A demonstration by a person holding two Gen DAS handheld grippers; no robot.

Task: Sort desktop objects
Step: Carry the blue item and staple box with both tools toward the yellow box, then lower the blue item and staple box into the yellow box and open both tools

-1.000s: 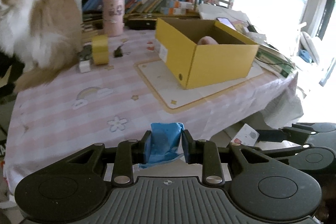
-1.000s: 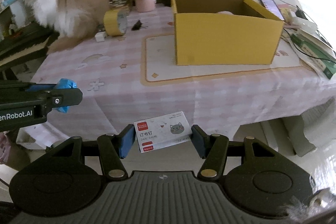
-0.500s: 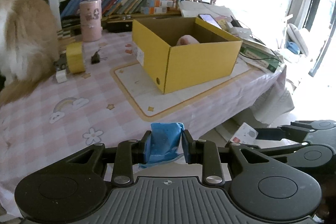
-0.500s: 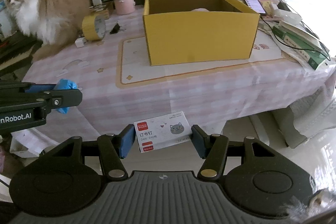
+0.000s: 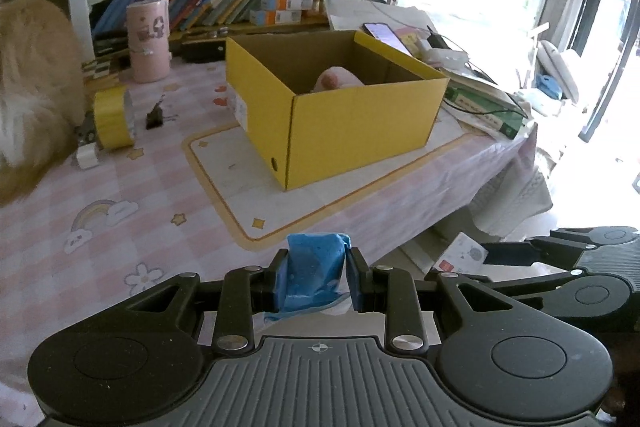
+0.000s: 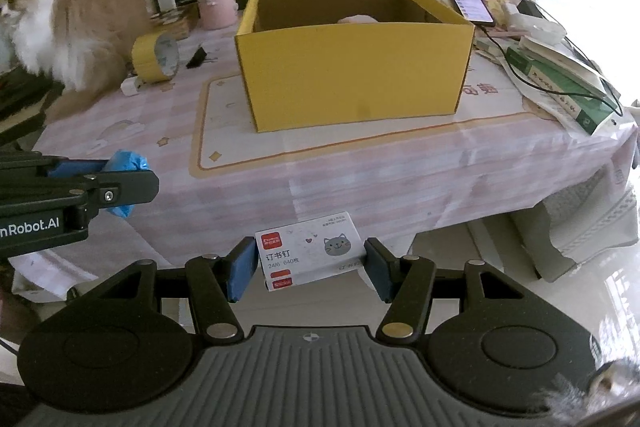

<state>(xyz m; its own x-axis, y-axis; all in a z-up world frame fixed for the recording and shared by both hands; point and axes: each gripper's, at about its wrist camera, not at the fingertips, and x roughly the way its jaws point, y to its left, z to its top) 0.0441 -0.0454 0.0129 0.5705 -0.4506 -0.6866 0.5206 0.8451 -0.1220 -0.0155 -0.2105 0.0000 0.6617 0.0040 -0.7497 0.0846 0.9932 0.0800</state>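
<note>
Blue crumpled wrapper [image 5: 314,273] sitting pinched in left gripper [image 5: 316,283], off table's near edge. Staple box [image 6: 312,251] sitting clamped in right gripper [image 6: 310,267], below tablecloth [image 6: 360,171] hem. Yellow cardboard box [image 6: 352,67] standing open on table mat, pink item [image 5: 338,81] lying inside.

left gripper [image 5: 316,281] | right gripper [image 6: 310,267] | both moved sideways, nearer yellow box [image 6: 352,67]

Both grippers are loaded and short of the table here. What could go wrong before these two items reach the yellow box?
The staple box sits skewed in the right gripper, so it might slip. The left gripper pinches a soft blue wad, which may snag on release. The cat beside the tape roll could step into the path.
</note>
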